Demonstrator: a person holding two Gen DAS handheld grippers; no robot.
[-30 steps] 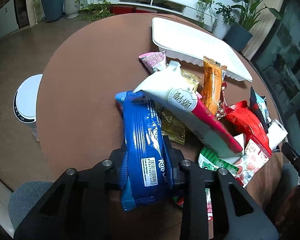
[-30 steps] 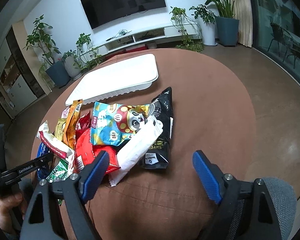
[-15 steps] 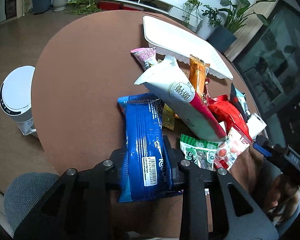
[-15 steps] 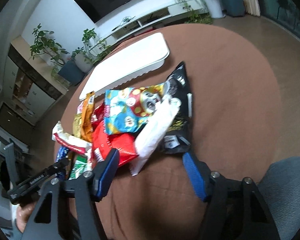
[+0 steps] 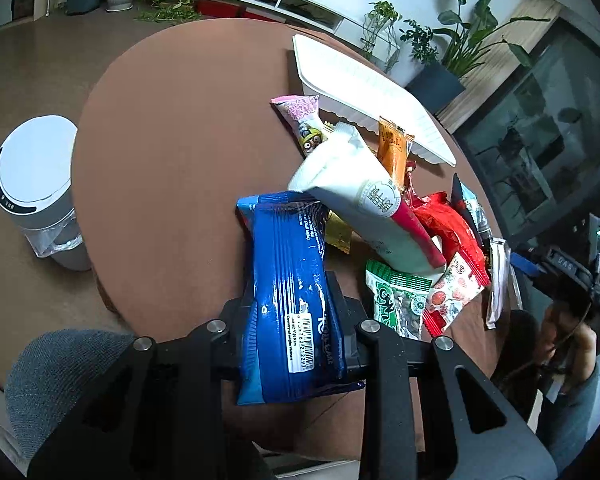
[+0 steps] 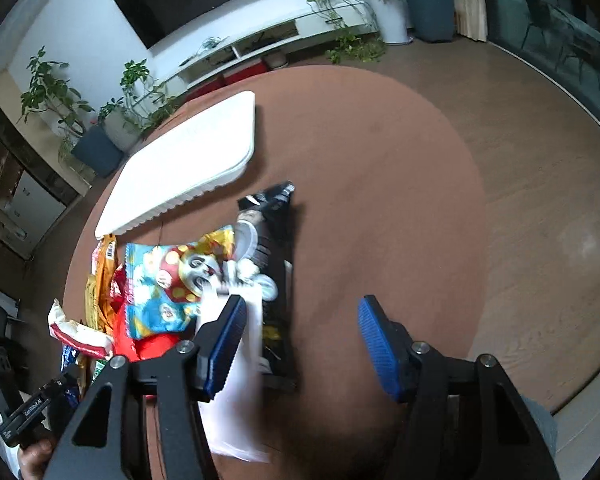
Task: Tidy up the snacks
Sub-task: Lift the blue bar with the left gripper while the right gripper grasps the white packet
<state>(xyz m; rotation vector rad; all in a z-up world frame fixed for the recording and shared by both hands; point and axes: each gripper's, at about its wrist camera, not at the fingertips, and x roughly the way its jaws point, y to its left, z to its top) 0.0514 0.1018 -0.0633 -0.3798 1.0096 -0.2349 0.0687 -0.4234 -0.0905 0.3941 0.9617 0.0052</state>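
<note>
My left gripper [image 5: 296,320] is shut on a long blue biscuit packet [image 5: 288,264], held above the near edge of the round brown table [image 5: 172,140]. Right of it lies a pile of snacks: a white-and-red pack [image 5: 364,208], a red bag [image 5: 444,220] and a green packet [image 5: 396,300]. An empty white tray [image 5: 364,96] sits at the far side. My right gripper [image 6: 304,344] hangs over the pile's other end with its jaws closing. A black packet [image 6: 274,264] lies between them, untouched. A white packet [image 6: 240,380] lies under the left finger, beside a cartoon bag [image 6: 168,276].
A white bin [image 5: 32,184] stands on the floor left of the table. The white tray [image 6: 184,164] lies beyond the pile in the right wrist view. Bare brown tabletop [image 6: 380,184] spreads to the right of the black packet. Plants and a TV shelf line the far wall.
The right gripper's jaws have narrowed and it has moved in over the black and white packets. The left gripper, still holding the blue packet, has shifted slightly and turned.
</note>
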